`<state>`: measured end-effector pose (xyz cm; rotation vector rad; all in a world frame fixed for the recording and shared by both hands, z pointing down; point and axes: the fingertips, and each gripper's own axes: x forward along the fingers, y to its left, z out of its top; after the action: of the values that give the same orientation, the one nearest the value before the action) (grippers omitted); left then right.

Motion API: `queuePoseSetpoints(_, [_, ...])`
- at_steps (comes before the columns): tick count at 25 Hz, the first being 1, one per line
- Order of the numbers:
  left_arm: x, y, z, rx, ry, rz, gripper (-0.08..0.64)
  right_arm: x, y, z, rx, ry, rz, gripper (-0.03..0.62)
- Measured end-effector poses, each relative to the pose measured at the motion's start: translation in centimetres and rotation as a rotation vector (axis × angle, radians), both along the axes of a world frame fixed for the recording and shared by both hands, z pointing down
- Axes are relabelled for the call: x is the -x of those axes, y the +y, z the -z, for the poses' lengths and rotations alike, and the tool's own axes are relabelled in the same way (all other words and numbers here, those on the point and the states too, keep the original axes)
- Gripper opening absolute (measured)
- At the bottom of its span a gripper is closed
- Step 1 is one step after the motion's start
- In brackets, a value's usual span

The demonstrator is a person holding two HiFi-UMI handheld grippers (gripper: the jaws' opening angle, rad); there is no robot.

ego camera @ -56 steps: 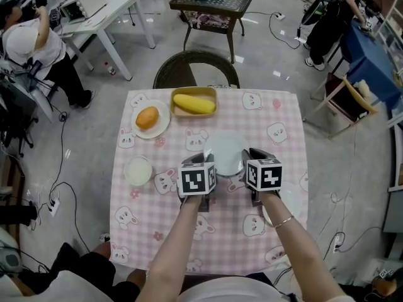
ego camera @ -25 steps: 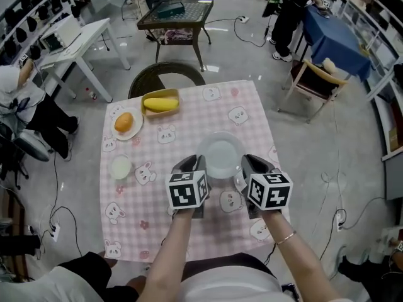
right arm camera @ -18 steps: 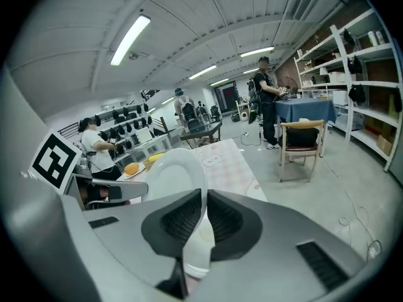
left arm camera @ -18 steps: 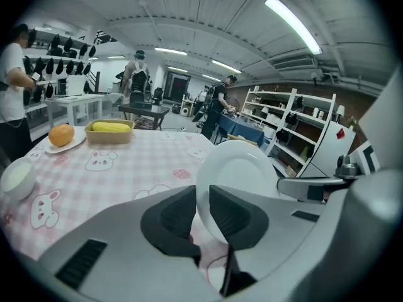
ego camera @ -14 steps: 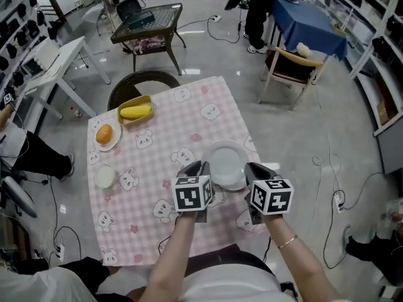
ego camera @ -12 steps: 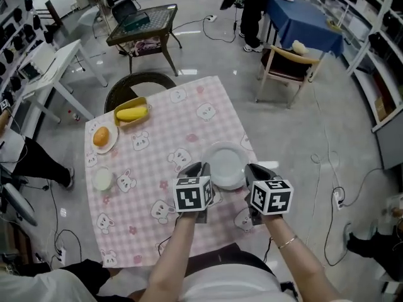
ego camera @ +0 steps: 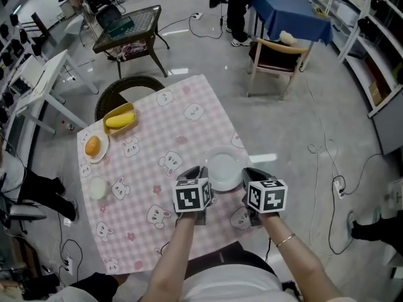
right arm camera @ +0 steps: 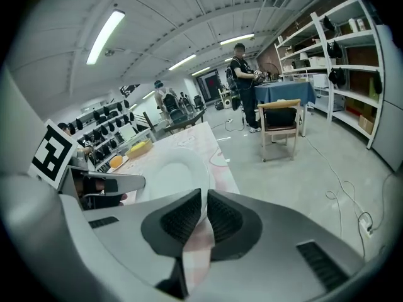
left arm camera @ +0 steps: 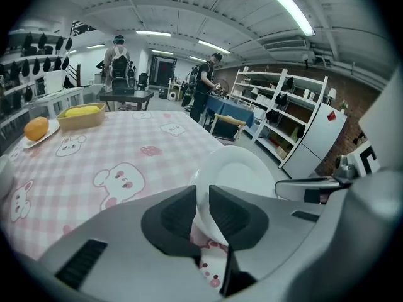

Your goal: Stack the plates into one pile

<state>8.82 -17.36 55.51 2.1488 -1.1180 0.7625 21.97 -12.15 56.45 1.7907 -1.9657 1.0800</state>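
A white plate (ego camera: 225, 172) is held between both grippers near the right edge of the pink checked tablecloth (ego camera: 157, 143). My left gripper (ego camera: 203, 176) is shut on its left rim, and my right gripper (ego camera: 245, 176) is shut on its right rim. In the left gripper view the plate (left arm camera: 236, 168) rises from the left gripper (left arm camera: 203, 211), with the right gripper's finger (left arm camera: 315, 190) beyond it. In the right gripper view the plate (right arm camera: 167, 175) runs left from the right gripper (right arm camera: 203, 216). Whether the plate rests on the cloth I cannot tell.
At the table's far left an orange (ego camera: 92, 145) lies on a white plate (ego camera: 102, 150), beside a banana (ego camera: 119, 119) in a yellow tray. A small white dish (ego camera: 97, 187) sits near the left edge. A dark round chair (ego camera: 126, 88) stands behind the table.
Both grippers have carried the plate to the right and lower, from the table's middle to near its right edge. Their hold on the rims looks the same.
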Motion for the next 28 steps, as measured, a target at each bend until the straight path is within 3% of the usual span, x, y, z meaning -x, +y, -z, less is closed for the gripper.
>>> queuePoseSetpoints(12, [0.1,-0.9,-2.3,0.032,-0.033,-0.009,0.081,0.2,-1.0,-1.7,0.025,0.068,0.035,0.037])
queuePoseSetpoints(28, [0.5,-0.9,-1.4,-0.02,-0.033,0.023,0.083,-0.4,-1.2,-1.3,-0.007,0.109,0.052,0.018])
